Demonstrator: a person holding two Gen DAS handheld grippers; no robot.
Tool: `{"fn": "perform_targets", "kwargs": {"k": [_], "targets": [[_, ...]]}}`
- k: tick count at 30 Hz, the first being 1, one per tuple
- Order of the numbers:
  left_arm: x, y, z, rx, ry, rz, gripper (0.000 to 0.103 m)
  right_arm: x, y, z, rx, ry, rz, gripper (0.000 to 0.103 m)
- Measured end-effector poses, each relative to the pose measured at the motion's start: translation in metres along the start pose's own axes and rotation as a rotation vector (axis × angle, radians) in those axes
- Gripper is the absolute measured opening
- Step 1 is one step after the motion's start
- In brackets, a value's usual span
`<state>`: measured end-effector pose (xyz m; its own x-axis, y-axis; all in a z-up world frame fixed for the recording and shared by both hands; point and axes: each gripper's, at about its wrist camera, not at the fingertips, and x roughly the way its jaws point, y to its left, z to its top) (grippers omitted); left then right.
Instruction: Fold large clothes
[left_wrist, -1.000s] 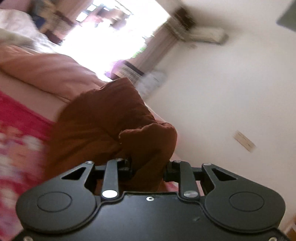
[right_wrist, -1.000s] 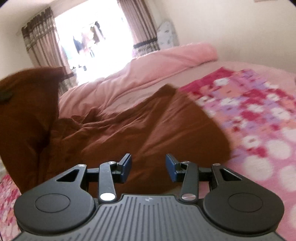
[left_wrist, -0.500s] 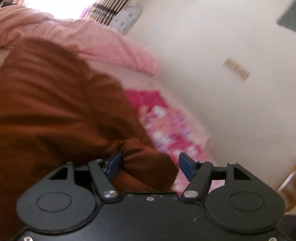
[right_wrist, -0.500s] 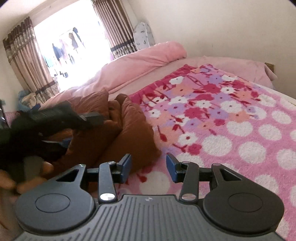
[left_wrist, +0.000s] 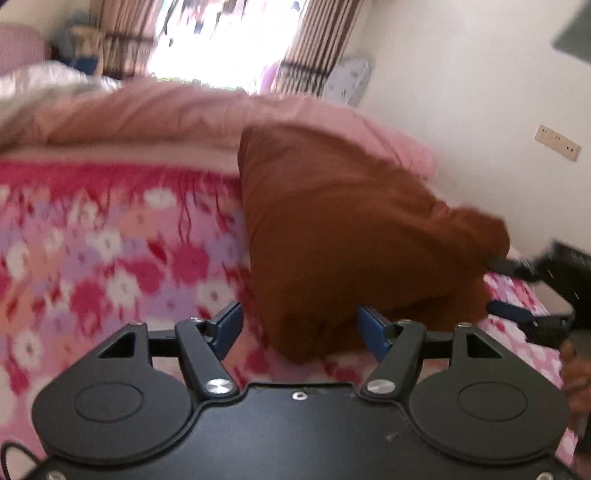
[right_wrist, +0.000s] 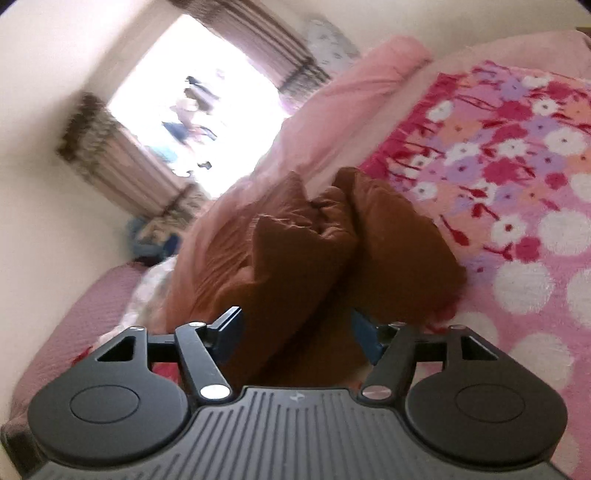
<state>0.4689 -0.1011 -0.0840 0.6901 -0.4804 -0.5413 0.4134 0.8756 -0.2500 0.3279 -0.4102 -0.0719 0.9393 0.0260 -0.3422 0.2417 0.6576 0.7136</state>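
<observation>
Left wrist view puts the brown garment (left_wrist: 354, 236) dead ahead of my left hand-held gripper (left_wrist: 299, 328), bunched in a lump on the floral blanket (left_wrist: 110, 240) of the bed. My left jaws stand spread wide; the lump's near corner pokes between the blue pads (left_wrist: 229, 325), and I cannot tell whether either pad touches it. From here the heap runs away from me and to the right, rising from the near corner toward the pink duvet (left_wrist: 166, 110) behind it, so I judge its long axis to lie roughly along my line of sight, tilted rightward. At the right edge of this view my right hand-held gripper (left_wrist: 517, 291) sits against the lump's far-right end.

Right wrist view shows the same garment (right_wrist: 306, 258) just in front of that gripper (right_wrist: 295, 332), its jaws also spread, cloth filling the gap between them. Folds rise away from me toward the window (right_wrist: 195, 110). Both grippers look about equally close, one at each end, so I reckon the coming move turns on pinching both ends and drawing them apart along that axis.
</observation>
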Motion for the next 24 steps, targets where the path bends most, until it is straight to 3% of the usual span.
{"fn": "perform_targets", "kwargs": {"k": [2, 6, 8, 13, 14, 15, 17, 22, 24], "targets": [[0.013, -0.003, -0.002, 0.0, 0.015, 0.0, 0.069, 0.017, -0.002, 0.005, 0.063, 0.036, -0.037, 0.079], [0.033, 0.001, -0.001, 0.017, 0.052, 0.002, 0.07, 0.028, -0.002, 0.013, 0.14, 0.035, 0.028, 0.079], [0.046, 0.001, -0.001, 0.008, 0.063, 0.023, 0.069, 0.034, -0.001, 0.018, 0.148, 0.026, 0.017, 0.08], [0.037, 0.006, 0.003, -0.054, 0.049, 0.024, 0.067, 0.057, 0.001, 0.033, 0.165, 0.056, 0.007, 0.082], [0.038, 0.007, 0.003, -0.058, 0.051, 0.021, 0.067, 0.058, 0.002, 0.034, 0.155, 0.054, 0.003, 0.08], [0.039, 0.008, 0.004, -0.063, 0.052, 0.021, 0.067, 0.058, 0.004, 0.034, 0.144, 0.05, -0.009, 0.061], [0.039, 0.009, 0.004, -0.07, 0.047, 0.017, 0.067, 0.057, 0.008, 0.036, 0.117, 0.053, -0.014, 0.036], [0.036, 0.013, 0.003, -0.116, 0.043, -0.007, 0.07, 0.011, 0.018, 0.051, 0.073, -0.074, 0.083, 0.027], [0.039, 0.017, 0.003, -0.163, 0.046, -0.042, 0.07, -0.003, 0.013, 0.057, 0.048, -0.13, 0.062, 0.027]]}}
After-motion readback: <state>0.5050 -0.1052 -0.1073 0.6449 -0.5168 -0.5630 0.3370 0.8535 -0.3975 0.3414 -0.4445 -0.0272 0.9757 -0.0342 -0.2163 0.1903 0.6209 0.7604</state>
